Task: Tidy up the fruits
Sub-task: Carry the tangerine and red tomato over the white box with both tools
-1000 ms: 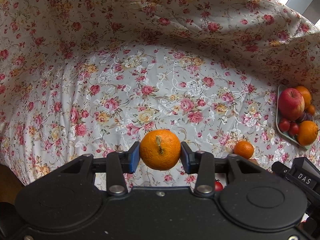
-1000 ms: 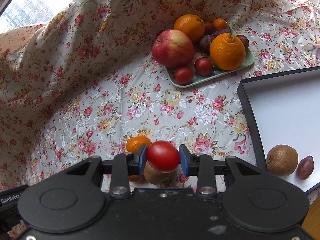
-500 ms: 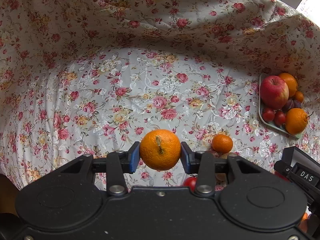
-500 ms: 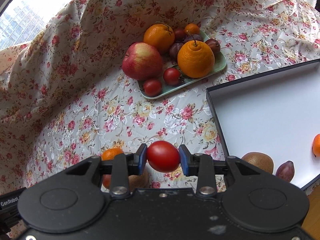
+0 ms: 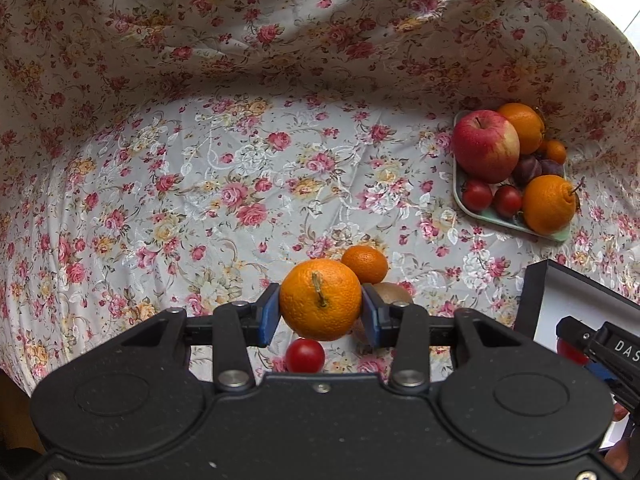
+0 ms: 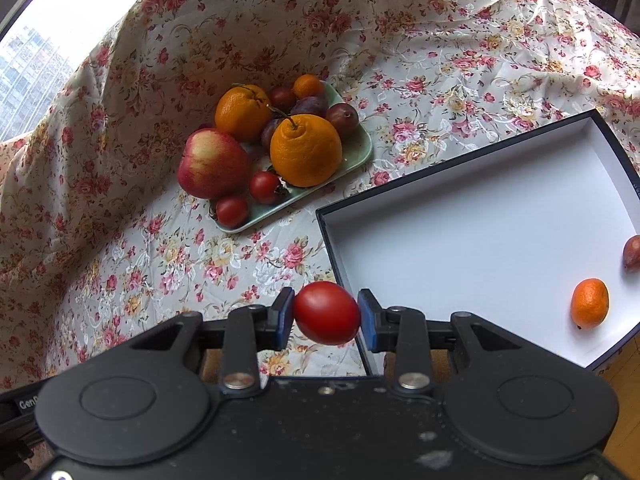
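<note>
Both grippers have slid sideways across the floral cloth since a second ago, each with its fruit unchanged between the jaws: the plate of fruit has drifted toward the middle of the left view and leftward in the right view, and the box now fills much more of the right view. Jaws of the left gripper (image 5: pixel 320 307) are clamped on a mandarin (image 5: pixel 320 300), stem facing the camera, held clear above the floral cloth (image 5: pixel 200 184) that covers the worktop. Jaws of the right gripper (image 6: pixel 326 314) pinch a cherry tomato (image 6: pixel 327 313) just over the near left corner of the black-rimmed box (image 6: pixel 452 146). Under the left jaws lie a smaller mandarin (image 5: pixel 365 264), a kiwi (image 5: pixel 392 293) partly hidden behind the right pad, and another cherry tomato (image 5: pixel 305 355) cut off by the gripper body. Open cloth stretches left and ahead of these, up to where the fabric rises in folds. Only a corner of the box shows at the right edge of the left view, with the other gripper in front of it. Inside the box, its white floor is mostly bare; a small mandarin (image 6: pixel 589 303) sits near the right rim and a dark reddish fruit (image 6: pixel 633 253), cut by the frame edge, is too partial to name. Beyond the box's far left corner, well apart from both jaws, a pale green plate (image 6: pixel 360 148) carries an apple (image 6: pixel 212 163), two large oranges, a small mandarin, dark plums and two cherry tomatoes.
</note>
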Motion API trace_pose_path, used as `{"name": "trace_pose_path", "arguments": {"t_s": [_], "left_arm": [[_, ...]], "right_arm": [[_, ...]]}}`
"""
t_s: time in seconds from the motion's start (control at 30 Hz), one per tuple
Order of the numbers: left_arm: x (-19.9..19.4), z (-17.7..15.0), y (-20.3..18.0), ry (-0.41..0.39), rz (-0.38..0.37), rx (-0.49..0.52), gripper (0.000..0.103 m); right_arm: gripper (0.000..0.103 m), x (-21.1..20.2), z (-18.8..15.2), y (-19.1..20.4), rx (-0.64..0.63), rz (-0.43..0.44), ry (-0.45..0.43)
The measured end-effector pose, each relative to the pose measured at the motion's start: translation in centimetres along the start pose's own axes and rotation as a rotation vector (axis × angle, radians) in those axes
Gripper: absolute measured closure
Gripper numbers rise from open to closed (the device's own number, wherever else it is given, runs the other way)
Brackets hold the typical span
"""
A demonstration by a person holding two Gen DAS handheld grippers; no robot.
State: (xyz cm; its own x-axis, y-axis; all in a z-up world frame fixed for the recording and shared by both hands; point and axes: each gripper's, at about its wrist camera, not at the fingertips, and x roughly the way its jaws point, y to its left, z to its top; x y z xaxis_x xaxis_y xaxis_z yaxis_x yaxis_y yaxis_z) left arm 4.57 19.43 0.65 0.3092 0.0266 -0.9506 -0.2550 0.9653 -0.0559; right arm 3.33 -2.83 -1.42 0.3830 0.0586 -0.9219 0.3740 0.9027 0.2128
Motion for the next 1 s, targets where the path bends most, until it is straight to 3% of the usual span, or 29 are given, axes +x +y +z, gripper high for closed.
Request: {"name": "trace_pose_path", "arguments": {"t_s": [0.57,1.0], "left_arm": [[0.5,-2.7,-10.4,0.022,-0.047,0.161,0.053],[0.8,-5.2,-18.9,-0.003,-0.112,0.297,0.053]], "right_arm": [[0.067,-3.7,3.2,-10.6,0.146,-0.032,-0.093],[0.067,-5.1,4.2,-19.1,0.233,-0.13,-0.141]]}}
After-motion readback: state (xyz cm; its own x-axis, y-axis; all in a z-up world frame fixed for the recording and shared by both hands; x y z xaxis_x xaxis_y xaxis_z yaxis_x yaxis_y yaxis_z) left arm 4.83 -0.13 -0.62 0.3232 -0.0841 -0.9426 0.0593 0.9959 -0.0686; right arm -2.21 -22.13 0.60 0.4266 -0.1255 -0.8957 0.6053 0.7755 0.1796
